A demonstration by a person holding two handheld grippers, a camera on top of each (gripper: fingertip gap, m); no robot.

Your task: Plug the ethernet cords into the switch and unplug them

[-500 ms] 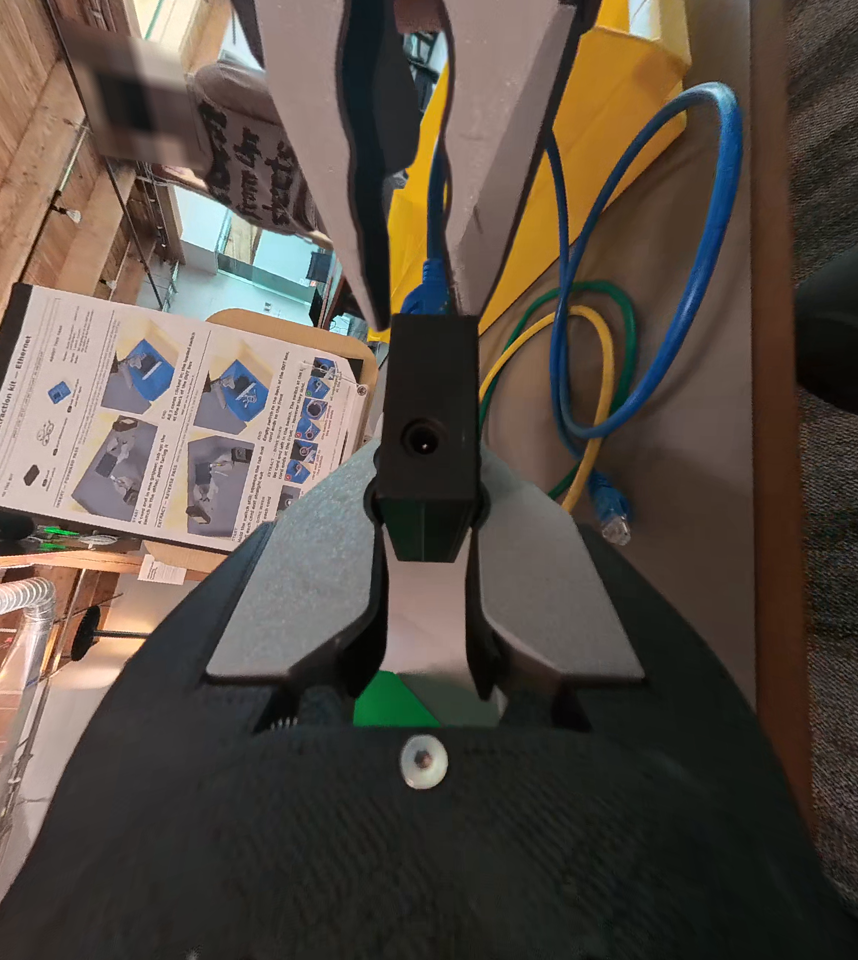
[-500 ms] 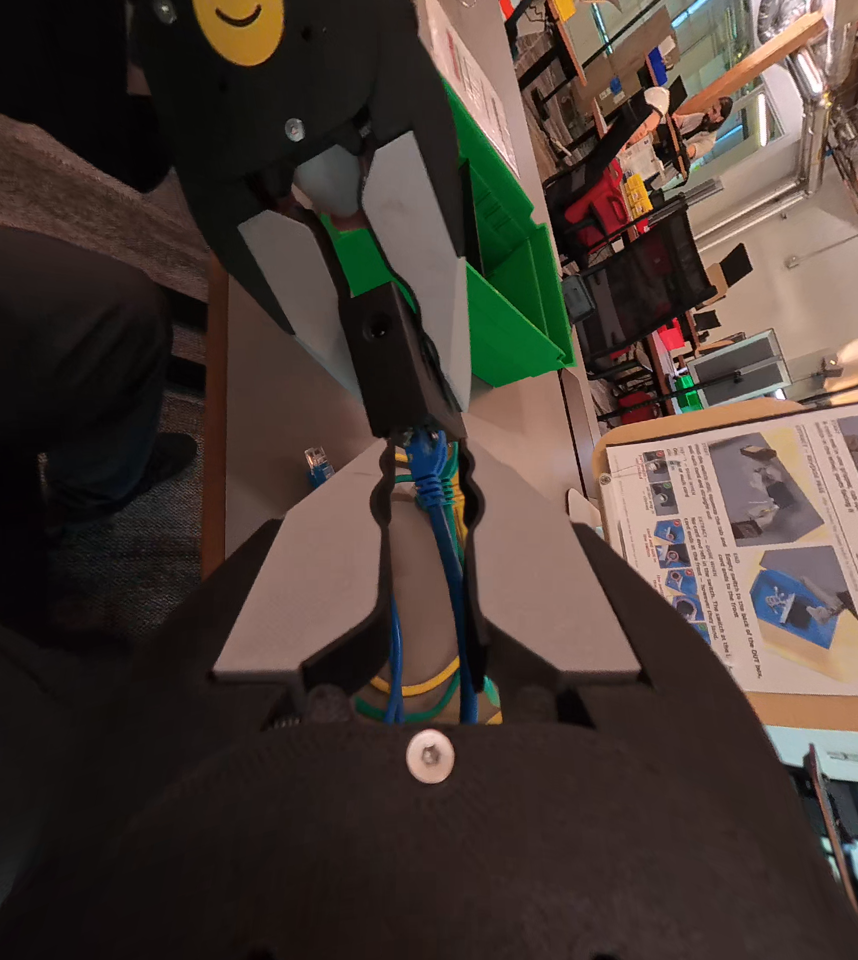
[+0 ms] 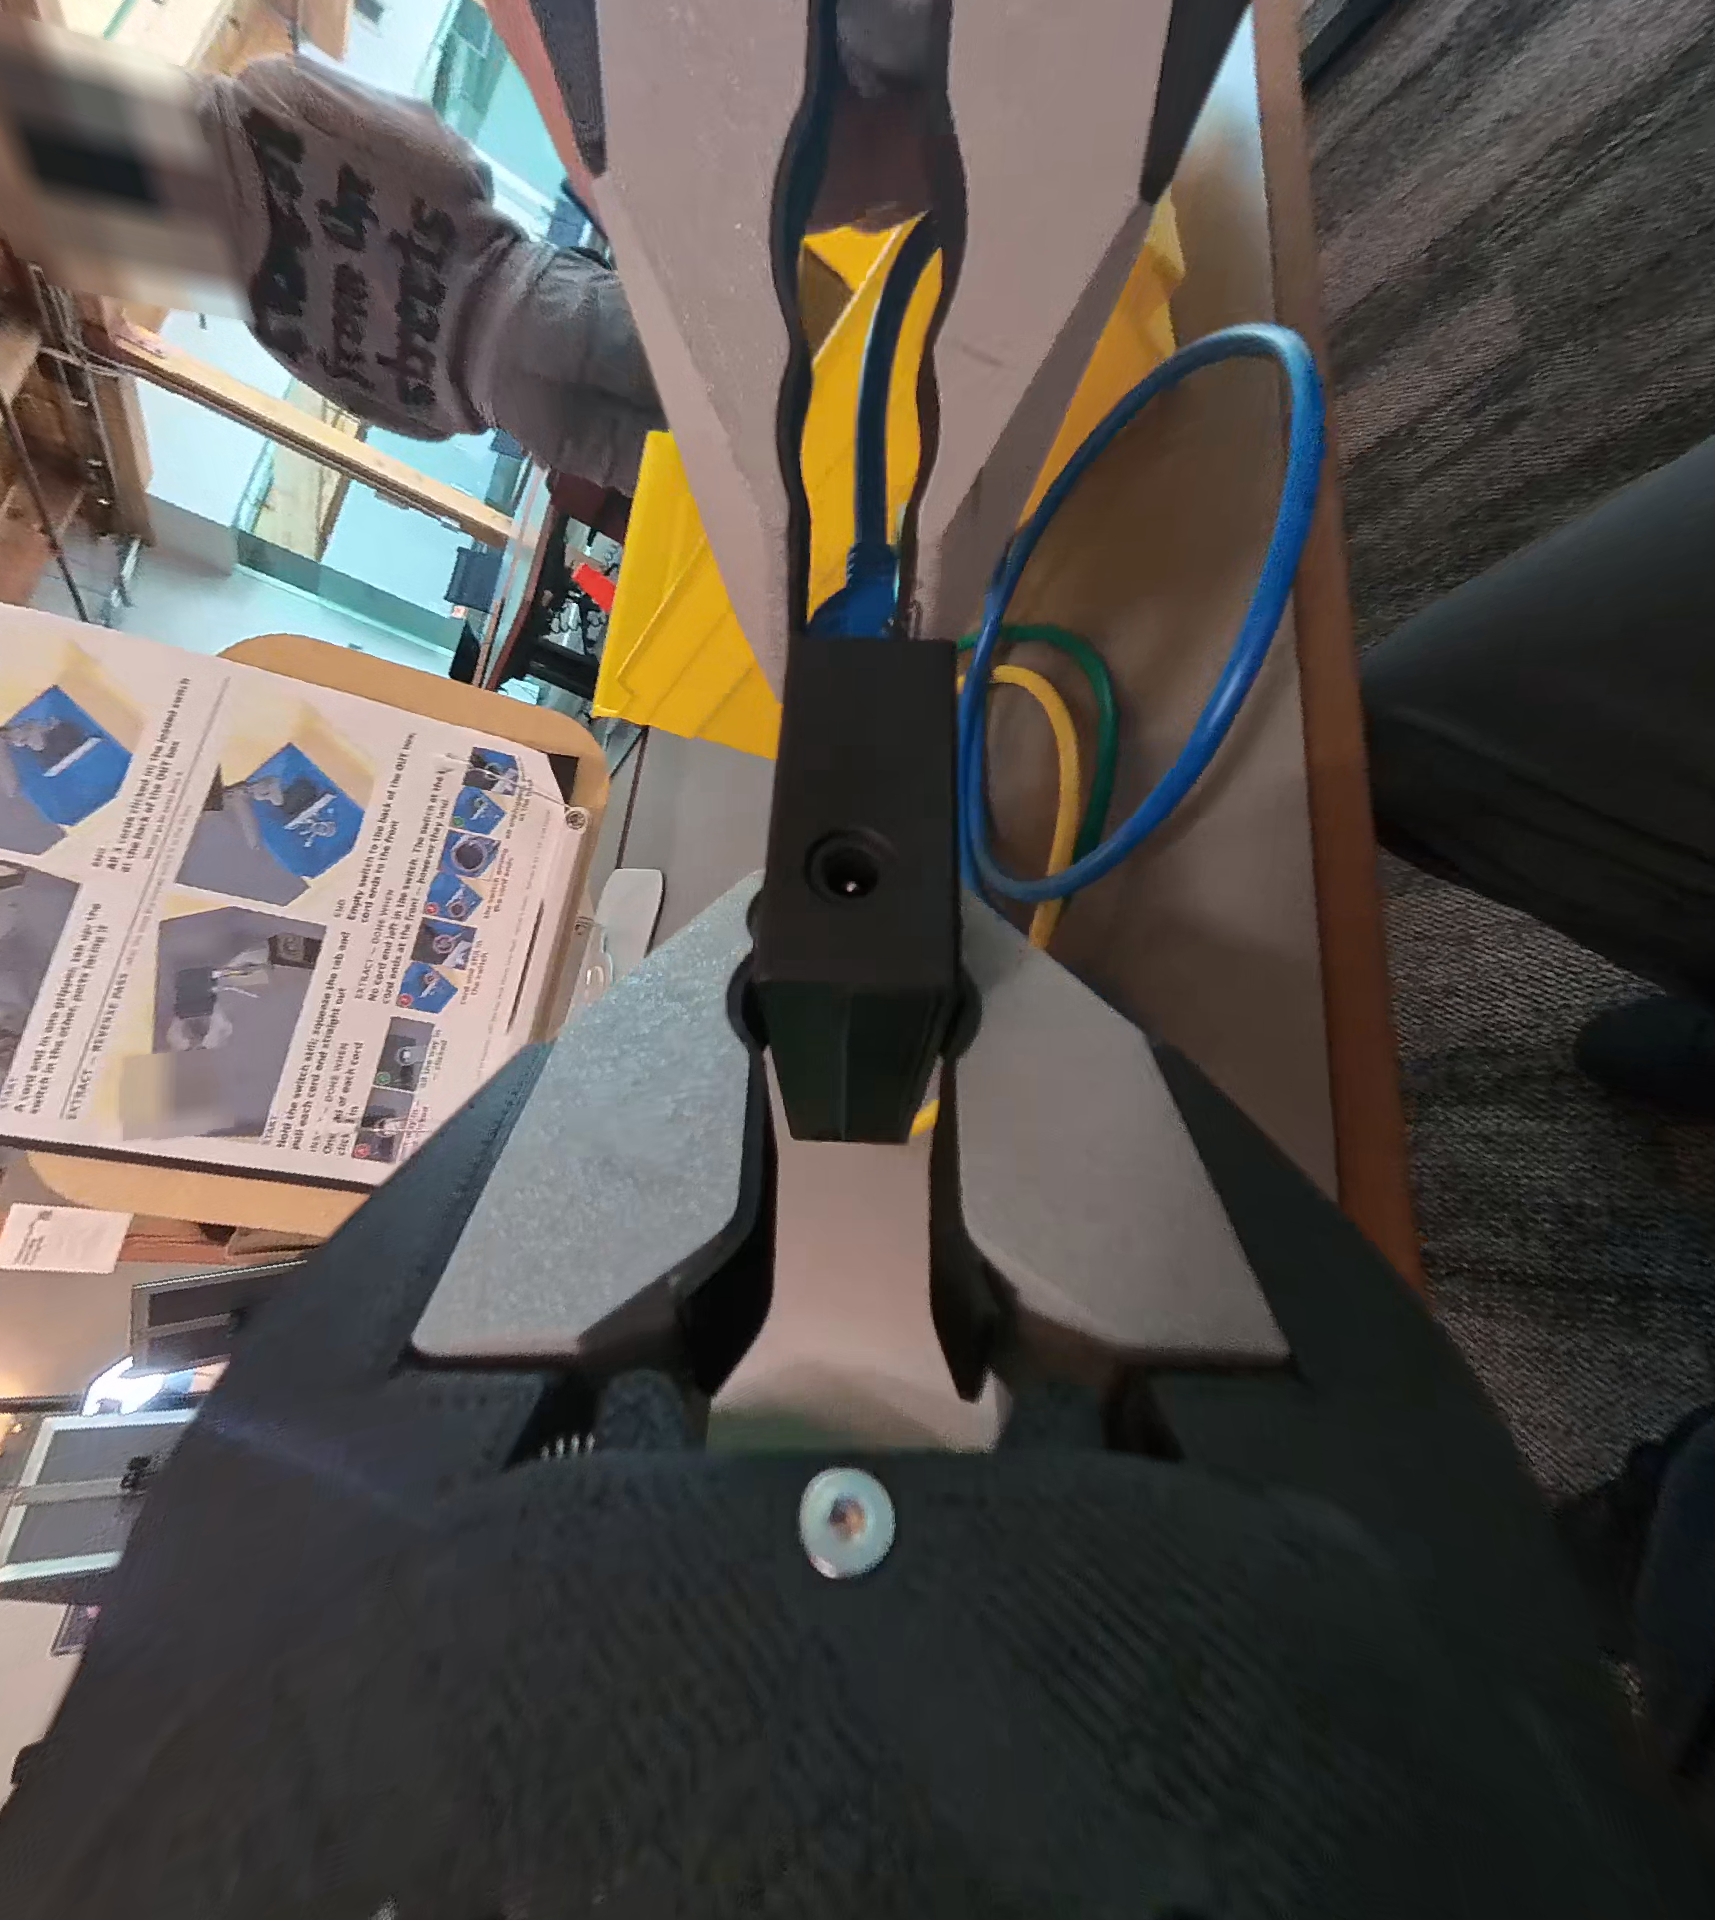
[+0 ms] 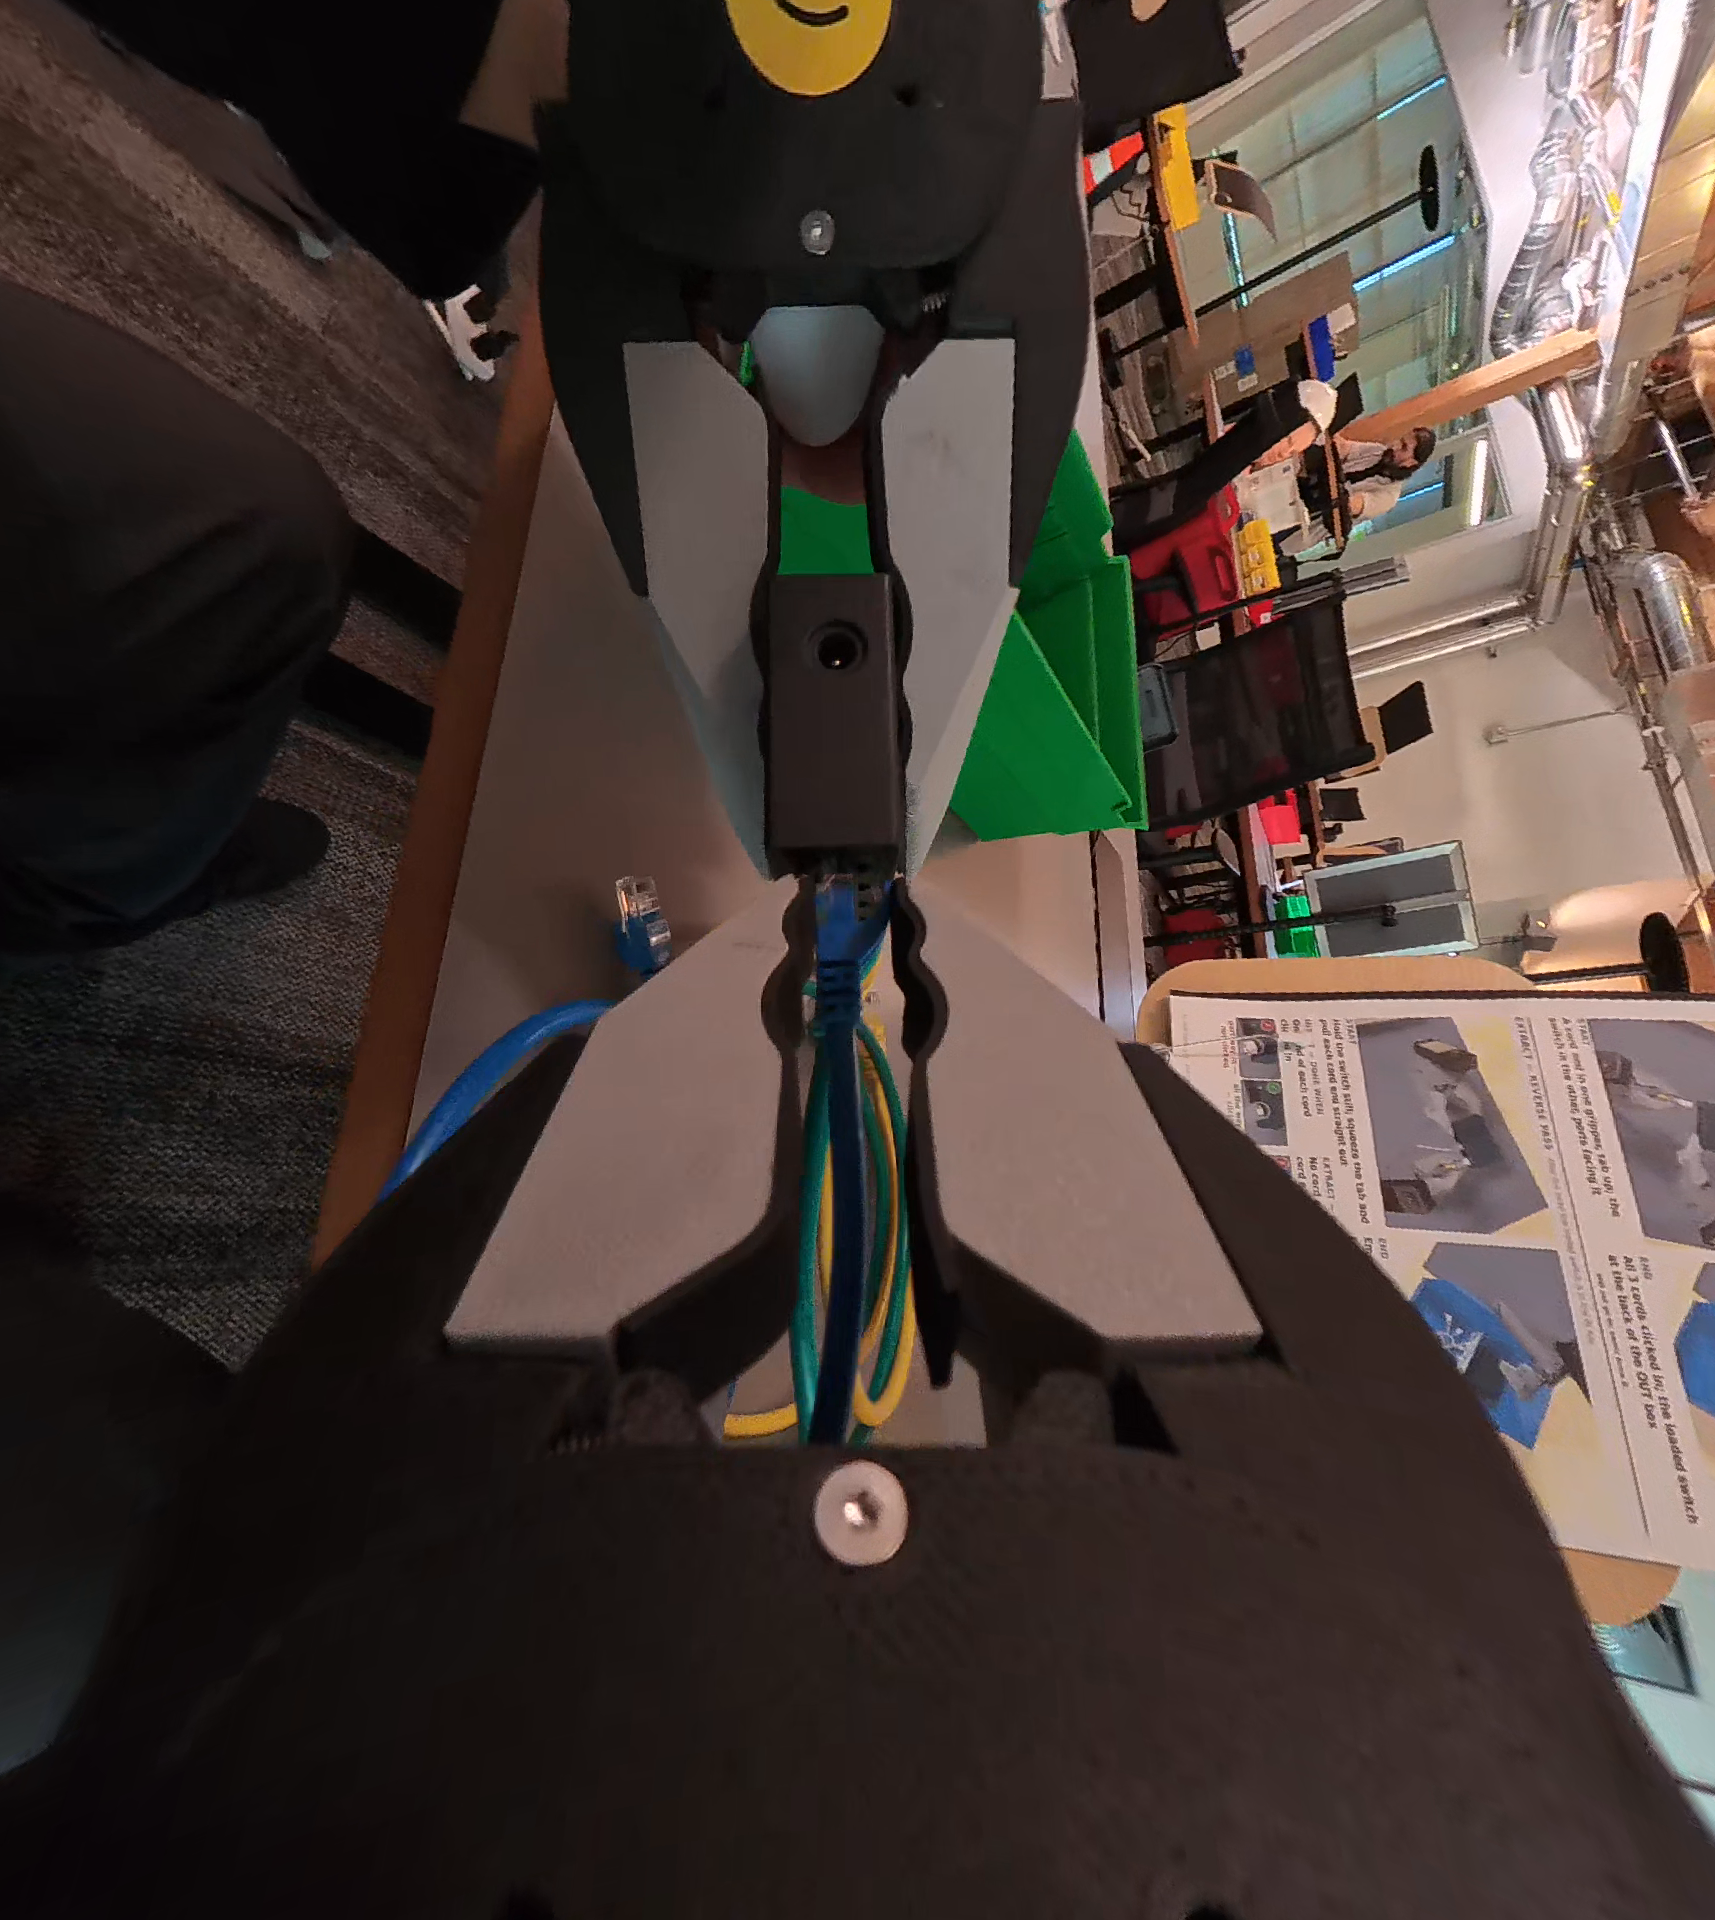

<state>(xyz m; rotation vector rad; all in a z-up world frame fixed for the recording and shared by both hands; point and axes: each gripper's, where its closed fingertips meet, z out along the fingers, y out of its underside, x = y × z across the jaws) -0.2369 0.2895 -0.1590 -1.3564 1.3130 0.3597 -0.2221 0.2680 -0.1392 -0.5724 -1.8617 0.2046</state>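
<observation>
My left gripper (image 3: 858, 914) is shut on the black switch (image 3: 858, 790) and holds it above the table. The switch (image 4: 832, 727) shows in the right wrist view too, between the left gripper's (image 4: 837, 852) grey fingers, ports facing me. My right gripper (image 4: 848, 904) is closed around the blue cord (image 4: 837, 997) just behind its plug. The plug's tip meets the switch's port face; I cannot tell how deep it sits. The left wrist view shows the right gripper (image 3: 863, 613) opposite. The blue cord loops (image 3: 1248, 623) over the green cord (image 3: 1102, 707) and yellow cord (image 3: 1061, 769) on the table.
The blue cord's other plug (image 4: 640, 914) lies on the grey table (image 4: 541, 675). A yellow bin (image 3: 687, 644) and a green bin (image 4: 1050, 727) stand on it. An instruction sheet (image 3: 209, 883) is propped nearby. The table's wooden edge (image 3: 1331, 831) borders a person's legs (image 3: 1611, 675). Less than 4 cm separates the two grippers' tips.
The switch and my right gripper have swung into a straight line facing each other. The blue plug now sits centred on the switch's port face. The right jaws look slightly narrower.
</observation>
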